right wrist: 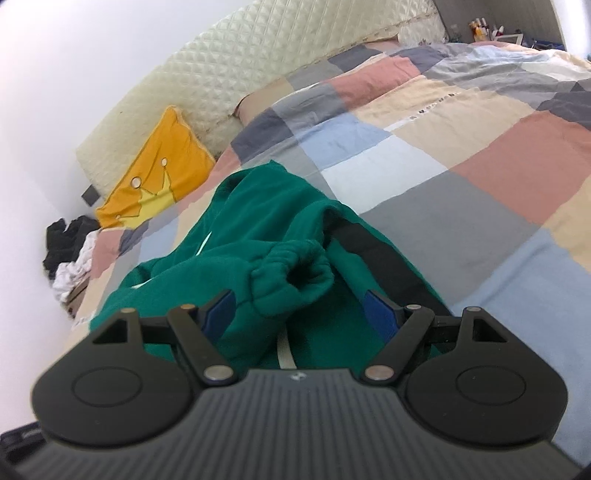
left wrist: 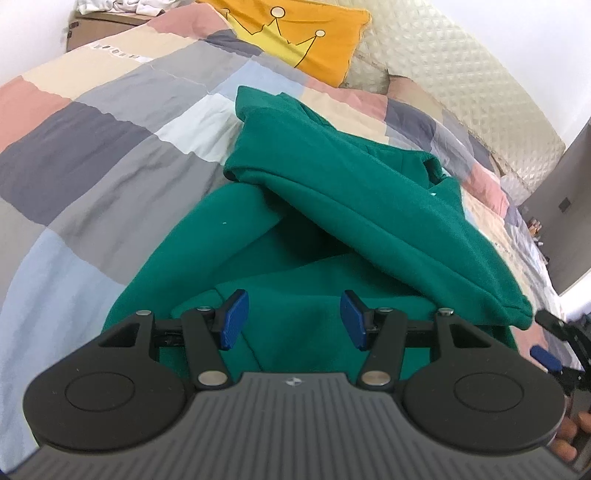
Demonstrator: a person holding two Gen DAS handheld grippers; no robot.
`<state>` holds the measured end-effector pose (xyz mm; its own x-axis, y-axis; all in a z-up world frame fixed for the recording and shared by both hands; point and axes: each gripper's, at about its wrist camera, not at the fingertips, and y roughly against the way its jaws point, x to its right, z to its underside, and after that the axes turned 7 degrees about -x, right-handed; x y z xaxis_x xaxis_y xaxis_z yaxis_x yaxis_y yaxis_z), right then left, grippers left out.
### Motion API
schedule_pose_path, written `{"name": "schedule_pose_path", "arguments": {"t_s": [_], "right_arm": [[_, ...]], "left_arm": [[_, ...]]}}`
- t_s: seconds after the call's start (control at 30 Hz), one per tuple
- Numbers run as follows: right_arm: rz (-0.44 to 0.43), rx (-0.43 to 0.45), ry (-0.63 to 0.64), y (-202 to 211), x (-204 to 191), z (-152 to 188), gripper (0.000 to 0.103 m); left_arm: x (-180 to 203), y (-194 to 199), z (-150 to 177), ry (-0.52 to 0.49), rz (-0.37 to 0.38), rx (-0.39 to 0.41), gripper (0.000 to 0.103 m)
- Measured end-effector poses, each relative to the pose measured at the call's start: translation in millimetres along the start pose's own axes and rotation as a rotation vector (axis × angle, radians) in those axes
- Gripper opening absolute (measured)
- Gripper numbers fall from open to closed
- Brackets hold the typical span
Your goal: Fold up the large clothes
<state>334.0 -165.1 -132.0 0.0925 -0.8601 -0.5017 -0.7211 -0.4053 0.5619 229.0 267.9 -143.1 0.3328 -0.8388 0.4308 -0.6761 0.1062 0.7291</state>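
The green sweatshirt (left wrist: 332,206) lies on the patchwork duvet (left wrist: 92,155), straight ahead of and just beneath both tongs, its long axis running away from them toward the quilted headboard (right wrist: 258,74). A sleeve is folded slantwise across the body, and from the right wrist view its gathered cuff (right wrist: 291,269) sits just ahead of the right gripper (right wrist: 299,314), between the lines of its two fingers but short of the pads. That right gripper stands wide open and, as far as I can see, holds nothing. The left gripper (left wrist: 293,319) hovers over the near hem with its blue pads (left wrist: 232,317) parted and only flat green cloth showing behind the gap; it grips nothing either. At the right edge of the left wrist view the other tool peeks in beside the sleeve end, so the right hand looks the nearer one to that cuff. I would judge the next move to turn on taking the near edge on both sides and carrying it along the long axis toward the collar. No boxes or baskets take part; a yellow crown pillow (left wrist: 295,33) leans far beyond the garment, and loose clothes (right wrist: 70,254) lie heaped off the bed's left side.
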Motion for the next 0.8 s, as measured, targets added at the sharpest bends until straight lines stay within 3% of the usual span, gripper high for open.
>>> {"name": "schedule_pose_path", "arguments": {"t_s": [0.2,0.4,0.53,0.67,0.8], "right_arm": [[-0.051,-0.073,0.027,38.3,6.1,-21.0,0.078],[-0.105,-0.280,-0.018,73.0,52.3,-36.2,0.079],[-0.080,-0.347,0.030,92.6,82.2,-33.2,0.079],[-0.085,-0.458,0.032,91.2,110.3,-24.5,0.079],[-0.091,-0.548,0.090,82.8,120.8,-10.9,0.079]], "left_arm": [[7.9,34.5,9.4,-0.037,-0.012,0.041,0.061],[16.5,68.3,14.7,-0.106,-0.045,0.043,0.061],[6.2,96.6,13.0,-0.113,-0.061,0.053,0.061],[-18.9,114.6,9.0,-0.107,-0.094,-0.006,0.063],[-52.4,120.6,7.7,-0.059,-0.082,-0.120,0.064]]}}
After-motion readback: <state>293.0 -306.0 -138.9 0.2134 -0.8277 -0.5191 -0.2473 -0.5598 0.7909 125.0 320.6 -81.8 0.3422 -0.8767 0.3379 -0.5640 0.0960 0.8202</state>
